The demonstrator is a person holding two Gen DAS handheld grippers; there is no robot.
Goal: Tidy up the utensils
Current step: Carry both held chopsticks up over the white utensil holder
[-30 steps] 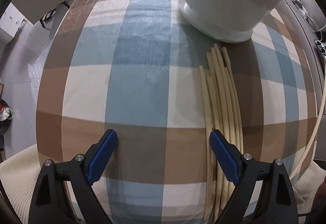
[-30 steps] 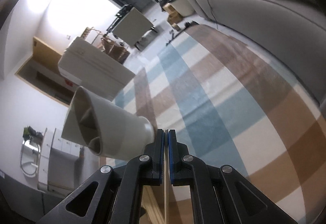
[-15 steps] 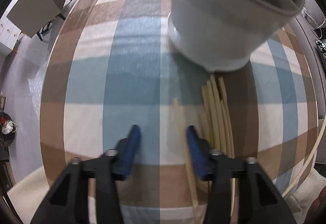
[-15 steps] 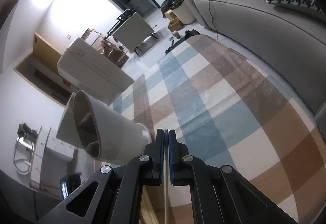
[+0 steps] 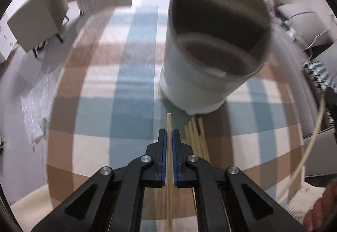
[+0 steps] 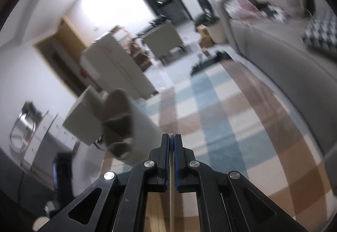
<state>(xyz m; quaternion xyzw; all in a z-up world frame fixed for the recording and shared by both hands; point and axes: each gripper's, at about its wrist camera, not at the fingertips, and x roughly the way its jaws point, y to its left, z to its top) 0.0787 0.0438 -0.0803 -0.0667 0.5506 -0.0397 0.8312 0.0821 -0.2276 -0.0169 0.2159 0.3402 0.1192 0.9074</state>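
Both grippers — left gripper [image 5: 169,135] and right gripper [image 6: 171,139] — each pinch one chopstick [image 5: 169,122] lengthwise, tips aimed toward the divided holder [image 5: 210,67], probably for dropping in.

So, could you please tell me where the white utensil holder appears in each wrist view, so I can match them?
Left wrist: the white utensil holder fills the upper right, open mouth toward the camera, beyond the left gripper.
Right wrist: it lies left of centre, tilted and blurred, beside the right gripper.
Shared landmark: the plaid tablecloth under it.
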